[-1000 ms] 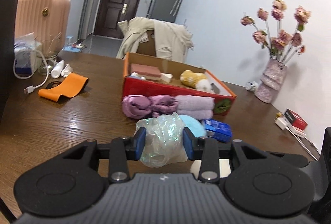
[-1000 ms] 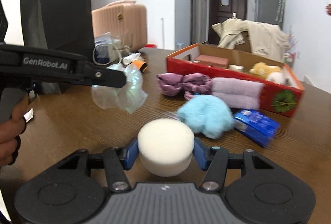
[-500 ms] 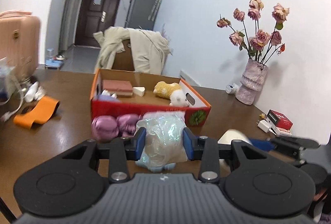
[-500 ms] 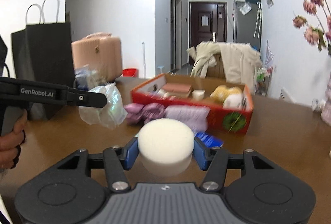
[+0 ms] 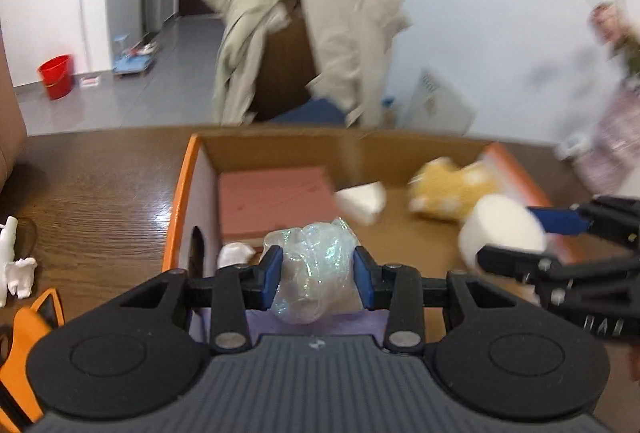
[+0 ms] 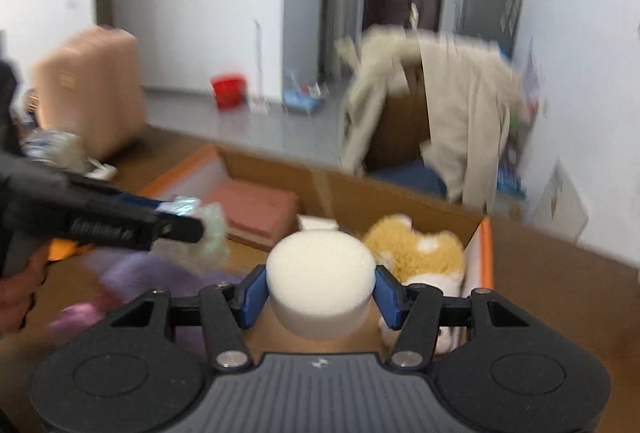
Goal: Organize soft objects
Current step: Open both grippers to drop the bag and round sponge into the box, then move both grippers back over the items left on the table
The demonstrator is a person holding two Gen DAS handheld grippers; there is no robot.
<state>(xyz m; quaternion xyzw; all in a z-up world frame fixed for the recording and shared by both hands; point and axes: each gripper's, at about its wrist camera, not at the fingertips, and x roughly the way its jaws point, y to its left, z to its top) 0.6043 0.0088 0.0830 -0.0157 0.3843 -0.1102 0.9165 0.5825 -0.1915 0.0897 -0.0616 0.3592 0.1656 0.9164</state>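
My left gripper is shut on a crumpled iridescent plastic bag, held over the near left part of the open cardboard box. My right gripper is shut on a round white foam sponge above the box's right half, just in front of the yellow-and-white plush toy. From the left wrist, the sponge and right gripper show at the right over the box. Inside lie a pink block, a white wedge and the plush.
Purple folded cloths lie against the box's near side. An orange strap and white bits sit on the wooden table at left. A chair draped with a beige coat stands behind the box; a pink suitcase at far left.
Both grippers have swept forward from the table's near side to above the box, each still holding its object. The box now fills the middle of both views.
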